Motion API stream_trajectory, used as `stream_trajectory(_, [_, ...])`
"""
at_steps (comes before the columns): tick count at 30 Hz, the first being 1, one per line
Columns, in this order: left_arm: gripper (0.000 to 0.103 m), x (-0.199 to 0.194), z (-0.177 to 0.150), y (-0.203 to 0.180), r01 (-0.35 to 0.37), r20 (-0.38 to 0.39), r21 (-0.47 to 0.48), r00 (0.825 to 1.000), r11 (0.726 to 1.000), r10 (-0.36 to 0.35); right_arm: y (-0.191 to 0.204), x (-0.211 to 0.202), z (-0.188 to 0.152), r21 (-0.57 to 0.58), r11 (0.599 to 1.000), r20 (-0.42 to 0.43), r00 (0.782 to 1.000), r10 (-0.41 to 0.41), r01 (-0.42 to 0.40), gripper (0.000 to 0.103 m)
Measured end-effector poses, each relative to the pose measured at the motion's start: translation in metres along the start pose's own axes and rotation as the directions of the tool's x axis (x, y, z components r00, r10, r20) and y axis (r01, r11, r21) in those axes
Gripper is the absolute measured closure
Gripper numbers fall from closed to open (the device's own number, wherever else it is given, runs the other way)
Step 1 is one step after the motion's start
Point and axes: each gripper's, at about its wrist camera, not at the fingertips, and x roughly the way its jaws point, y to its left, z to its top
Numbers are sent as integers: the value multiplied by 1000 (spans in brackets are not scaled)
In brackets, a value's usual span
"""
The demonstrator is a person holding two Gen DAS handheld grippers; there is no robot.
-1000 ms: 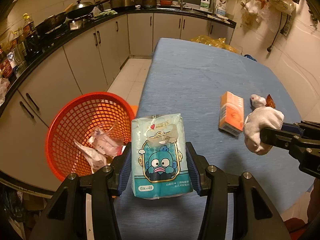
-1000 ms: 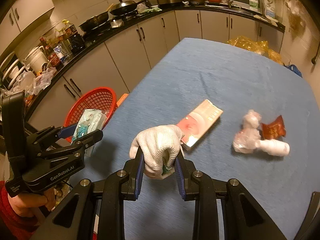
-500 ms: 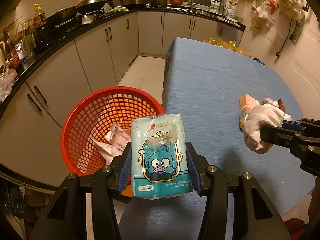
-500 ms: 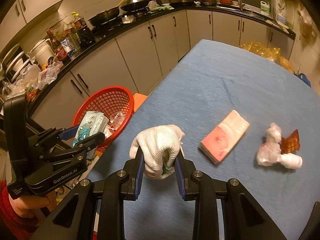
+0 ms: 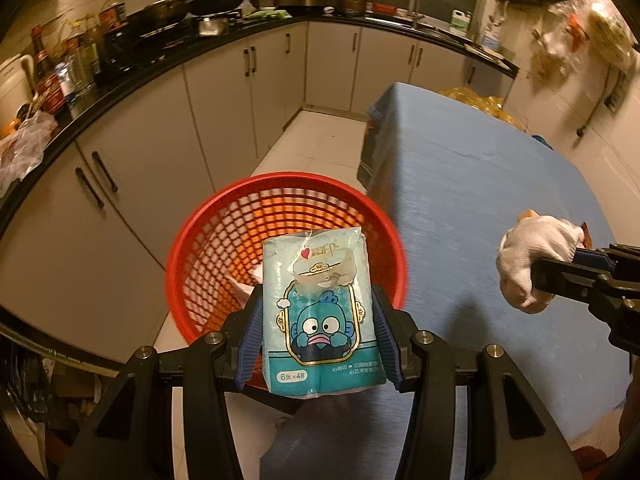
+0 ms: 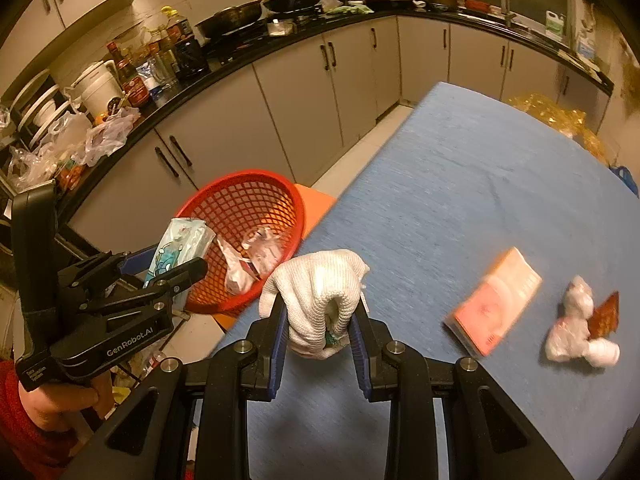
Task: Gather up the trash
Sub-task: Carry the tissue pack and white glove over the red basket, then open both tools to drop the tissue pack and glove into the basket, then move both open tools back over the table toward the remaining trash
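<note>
The tissue pack (image 5: 322,312) reads "6张×4包"; the left hand-held gripper (image 6: 160,268) body bears "GenRobot.AI".

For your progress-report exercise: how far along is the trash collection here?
Done: crumpled wrappers lie in the red basket. In hand: left tongs hold a tissue pack over it; right tongs grip a white glove. Left: orange box, plastic wad, brown sachet.

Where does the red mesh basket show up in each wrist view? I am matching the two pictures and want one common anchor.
Left wrist view: the red mesh basket sits centre frame, on the floor behind the tissue pack held by the left gripper.
Right wrist view: the basket is left of centre, below the table edge, beyond the left gripper.
Shared landmark: the blue table, right of the basket in both.
</note>
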Motion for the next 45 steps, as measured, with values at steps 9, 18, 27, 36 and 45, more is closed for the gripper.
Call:
stream_trajectory(9, [54,10,12,33,-18,-9,-49,1000,999,18,24,24,31,-33,999,-10,1000,28,-28,72])
stream_trajectory(18, [53,15,21,48,-10,4,-66,1000,998,10,45,53,62,-33,998,-19,998,60,-61,70])
stream_trajectory(27, [20,7,27,53,-1,67,-106,998,994,8,50,50,85,-16,997,39,996,82,-82,49])
stream_trajectory(36, [18,2,23,32,1,75,-101,997,995,7,19,19,60,40,999,79,997,15,-18,48])
stream_trajectory(45, [17,0,15,-24,51,43,-17,998,999,-50,-34,-7,7,144,988,58,997,-54,46,48])
